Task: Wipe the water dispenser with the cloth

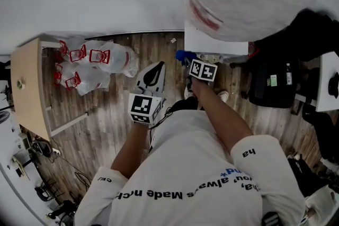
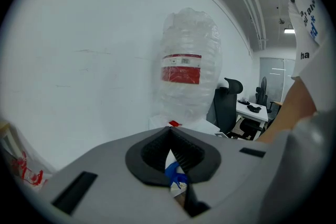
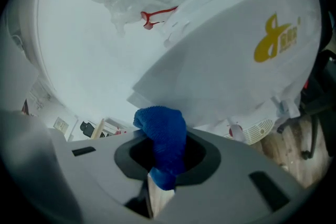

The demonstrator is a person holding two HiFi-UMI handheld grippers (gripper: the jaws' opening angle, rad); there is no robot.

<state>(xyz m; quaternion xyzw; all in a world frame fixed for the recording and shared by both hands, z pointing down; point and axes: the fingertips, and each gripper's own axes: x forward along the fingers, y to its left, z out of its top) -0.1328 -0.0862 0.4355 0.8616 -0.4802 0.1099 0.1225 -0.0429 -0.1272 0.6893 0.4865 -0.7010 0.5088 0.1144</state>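
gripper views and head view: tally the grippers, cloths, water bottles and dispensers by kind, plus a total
grippers: 2 (left gripper, jaws together and empty; right gripper, jaws shut on the blue cloth)
blue cloth: 1
water bottle: 1
water dispenser: 1
total: 5

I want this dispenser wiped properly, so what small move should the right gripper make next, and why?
Probably ease the right gripper forward so the blue cloth presses onto the white panel of the water dispenser, then stroke across. It is shut on the cloth, whose bunched tip sits at the panel's lower edge; contact isn't clear.
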